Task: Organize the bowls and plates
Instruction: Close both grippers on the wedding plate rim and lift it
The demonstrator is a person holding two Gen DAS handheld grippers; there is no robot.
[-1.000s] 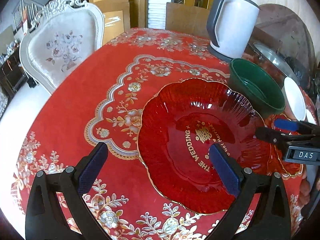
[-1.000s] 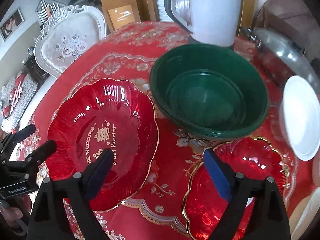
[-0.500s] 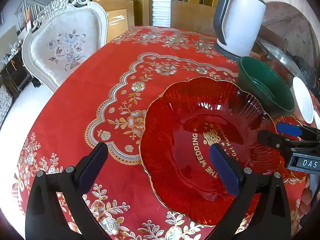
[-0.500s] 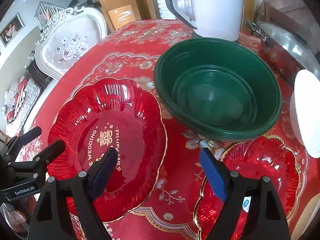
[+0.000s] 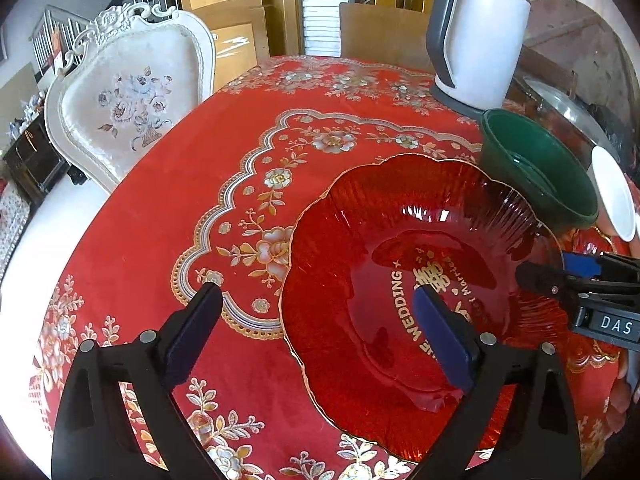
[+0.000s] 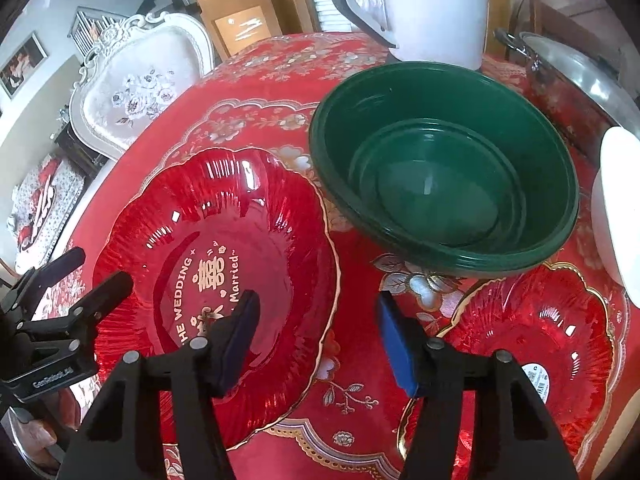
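Note:
A large red glass wedding plate (image 5: 416, 280) lies on the red tablecloth; it also shows in the right wrist view (image 6: 216, 264). My left gripper (image 5: 316, 320) is open and empty, its jaws astride the plate's left rim. My right gripper (image 6: 316, 316) is open and empty over the plate's right rim; it shows at the right in the left wrist view (image 5: 560, 272). A green bowl (image 6: 444, 168) holds a smaller green bowl inside. A second red plate (image 6: 532, 344) lies at the lower right.
A white kettle (image 5: 476, 36) stands behind the green bowl (image 5: 536, 168). A white dish (image 6: 618, 208) sits at the right edge. A metal pot (image 6: 580, 76) stands at the back right. An ornate white chair (image 5: 128, 96) stands by the table's left side.
My right gripper has narrowed its opening and moved in closer over the plate's right rim. My left gripper has shifted slightly; the plate has not moved.

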